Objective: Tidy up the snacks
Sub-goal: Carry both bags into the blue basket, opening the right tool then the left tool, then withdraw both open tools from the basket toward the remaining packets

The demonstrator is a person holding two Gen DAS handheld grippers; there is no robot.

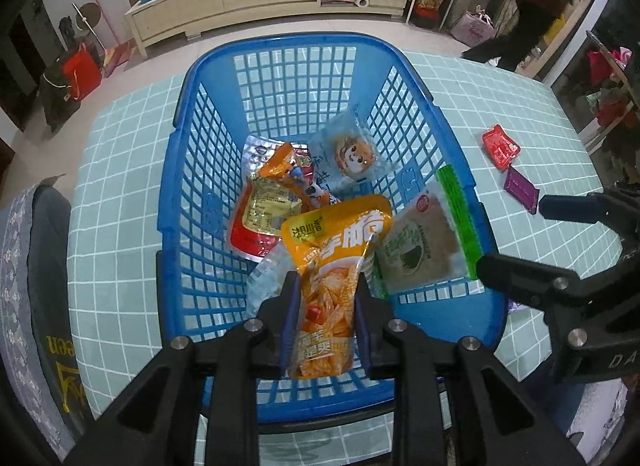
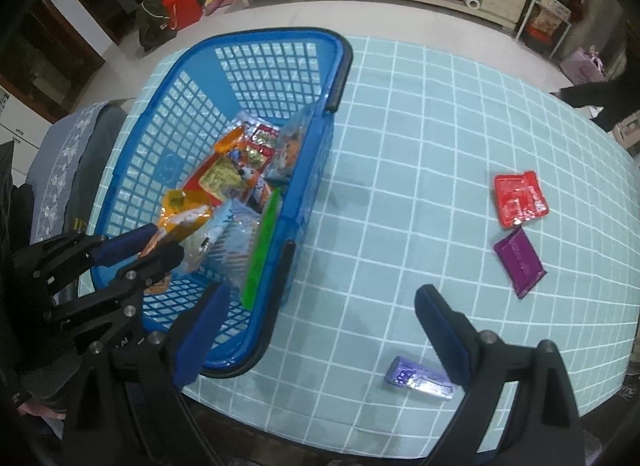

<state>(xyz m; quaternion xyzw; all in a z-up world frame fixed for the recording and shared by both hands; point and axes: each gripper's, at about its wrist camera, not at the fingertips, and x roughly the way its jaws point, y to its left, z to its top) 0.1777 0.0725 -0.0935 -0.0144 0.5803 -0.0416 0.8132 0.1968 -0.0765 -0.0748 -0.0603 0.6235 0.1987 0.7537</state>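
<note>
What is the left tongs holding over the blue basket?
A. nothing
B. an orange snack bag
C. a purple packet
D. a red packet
B: the left tongs pinch the orange snack bag above the blue basket, while the purple packet and red packet lie on the table.

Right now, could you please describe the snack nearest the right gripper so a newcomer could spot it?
Start at the blue plastic basket on the checked tablecloth. Right of it, near the table's front edge, lies a small lilac foil packet, beside the open right gripper. Its two neighbours, farther back, are red and dark purple.
</note>
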